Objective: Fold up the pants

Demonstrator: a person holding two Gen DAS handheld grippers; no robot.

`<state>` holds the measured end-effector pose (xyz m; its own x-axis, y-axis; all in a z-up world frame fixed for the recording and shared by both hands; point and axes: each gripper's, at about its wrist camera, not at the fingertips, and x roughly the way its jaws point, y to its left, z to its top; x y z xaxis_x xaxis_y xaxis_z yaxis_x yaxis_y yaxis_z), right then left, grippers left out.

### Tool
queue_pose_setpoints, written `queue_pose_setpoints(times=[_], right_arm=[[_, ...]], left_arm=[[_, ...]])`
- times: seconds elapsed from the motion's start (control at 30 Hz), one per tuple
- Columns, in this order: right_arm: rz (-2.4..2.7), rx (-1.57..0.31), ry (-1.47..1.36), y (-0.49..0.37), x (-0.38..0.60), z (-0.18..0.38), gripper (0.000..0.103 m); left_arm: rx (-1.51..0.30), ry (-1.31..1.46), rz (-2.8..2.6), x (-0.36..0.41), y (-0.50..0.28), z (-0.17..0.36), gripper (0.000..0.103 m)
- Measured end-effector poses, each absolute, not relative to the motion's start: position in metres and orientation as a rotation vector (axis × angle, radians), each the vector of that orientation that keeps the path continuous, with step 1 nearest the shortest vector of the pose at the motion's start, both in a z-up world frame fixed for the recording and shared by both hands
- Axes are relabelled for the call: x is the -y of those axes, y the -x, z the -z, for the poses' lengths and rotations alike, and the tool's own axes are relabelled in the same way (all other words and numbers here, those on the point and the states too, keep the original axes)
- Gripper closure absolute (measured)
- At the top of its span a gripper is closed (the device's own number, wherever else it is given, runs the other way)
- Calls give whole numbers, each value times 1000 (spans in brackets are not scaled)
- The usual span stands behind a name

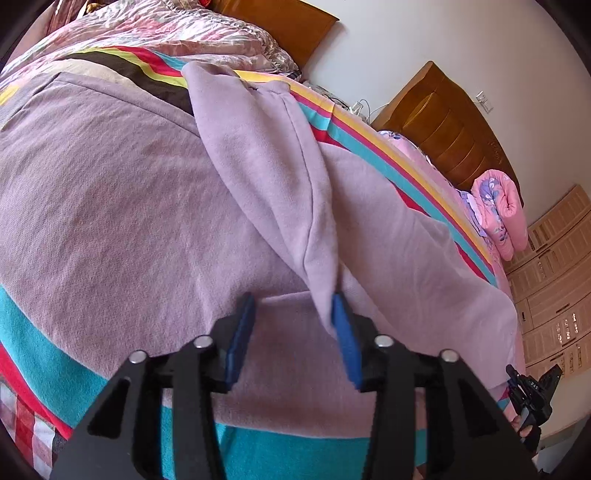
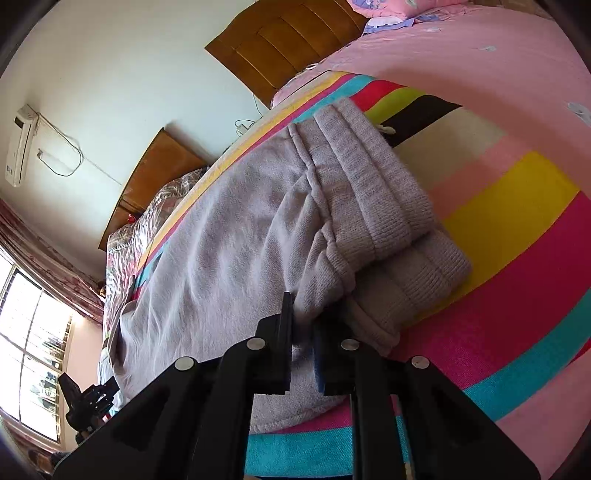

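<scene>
Lilac fleece pants (image 1: 122, 206) lie flat on a striped blanket (image 1: 33, 354) on the bed. In the left wrist view my left gripper (image 1: 295, 328) is open low over the cloth; a raised fold of a pant leg (image 1: 273, 173) runs down to its right blue pad (image 1: 345, 339) and touches it. In the right wrist view the pants (image 2: 221, 236) end in a ribbed waistband (image 2: 373, 192), doubled over. My right gripper (image 2: 301, 332) is nearly closed, with a bunched fold of the cloth next to the waistband between its jaws.
The striped blanket (image 2: 524, 258) lies on a pink sheet (image 2: 461, 51). Wooden headboards (image 1: 443, 125) stand against the white wall. A rolled pink quilt (image 1: 502, 214) lies at the bed's far end. A floral quilt (image 1: 155, 33) is beyond the pants. A window (image 2: 29, 354) is at left.
</scene>
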<state>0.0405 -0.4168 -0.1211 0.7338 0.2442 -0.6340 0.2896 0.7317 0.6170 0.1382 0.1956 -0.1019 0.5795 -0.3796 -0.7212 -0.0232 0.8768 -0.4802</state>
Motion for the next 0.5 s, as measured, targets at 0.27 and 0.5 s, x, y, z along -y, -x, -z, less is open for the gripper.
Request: queue_pose_setpoints(times=[0.27,0.5], right_arm=[[2,-768,-789,-43,422,120,89],[-51,-757,-685,-30,409,78,90]], left_arm=[[-941,503,268,-179,-147,101,98],[-823,378,210,-181,-103,38,98]])
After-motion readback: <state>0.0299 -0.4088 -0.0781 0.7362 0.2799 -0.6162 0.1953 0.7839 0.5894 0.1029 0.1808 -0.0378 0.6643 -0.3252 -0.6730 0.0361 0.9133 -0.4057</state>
